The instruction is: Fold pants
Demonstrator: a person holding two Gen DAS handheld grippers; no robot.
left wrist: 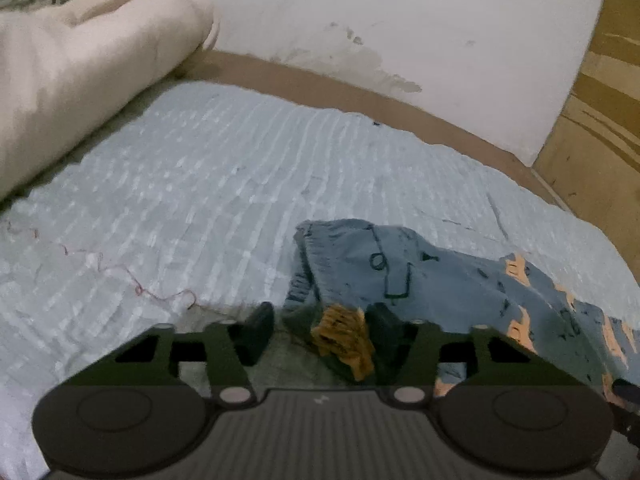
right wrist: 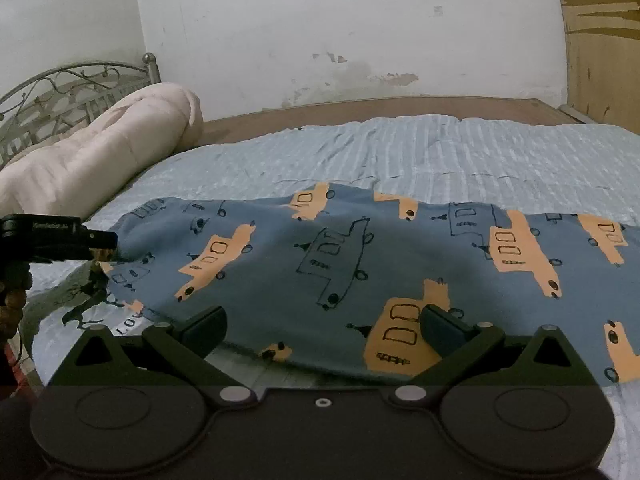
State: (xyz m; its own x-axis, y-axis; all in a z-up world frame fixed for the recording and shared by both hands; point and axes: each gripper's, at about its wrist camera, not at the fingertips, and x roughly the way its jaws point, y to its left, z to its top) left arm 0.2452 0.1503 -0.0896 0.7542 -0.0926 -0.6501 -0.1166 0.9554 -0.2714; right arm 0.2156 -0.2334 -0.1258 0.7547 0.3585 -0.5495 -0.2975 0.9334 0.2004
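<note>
Blue-grey cloth printed with orange vehicles, the pants [right wrist: 340, 264], is seen spread across the pale blue bedspread [right wrist: 440, 152] in the right wrist view, while the left wrist view gives only the bunched waistband end [left wrist: 340, 248]. The right gripper [right wrist: 322, 326] is held with its jaws standing wide over the near hem, the right finger resting above the fabric and nothing pinched between them. The left gripper [left wrist: 320, 328] is shown part-closed about a fold of waistband and an orange-brown scrap of cloth; whether both pads [left wrist: 380, 328] press on it cannot be told, since a gap is left beside the left finger. From the right wrist view the same gripper is seen at the left edge, its tip meeting the pants' corner. The rolled cream quilt [right wrist: 100, 152] appears in both views, the metal headboard [right wrist: 60, 84] clearly in only one. A dark print under the pants is cut off and unreadable.
</note>
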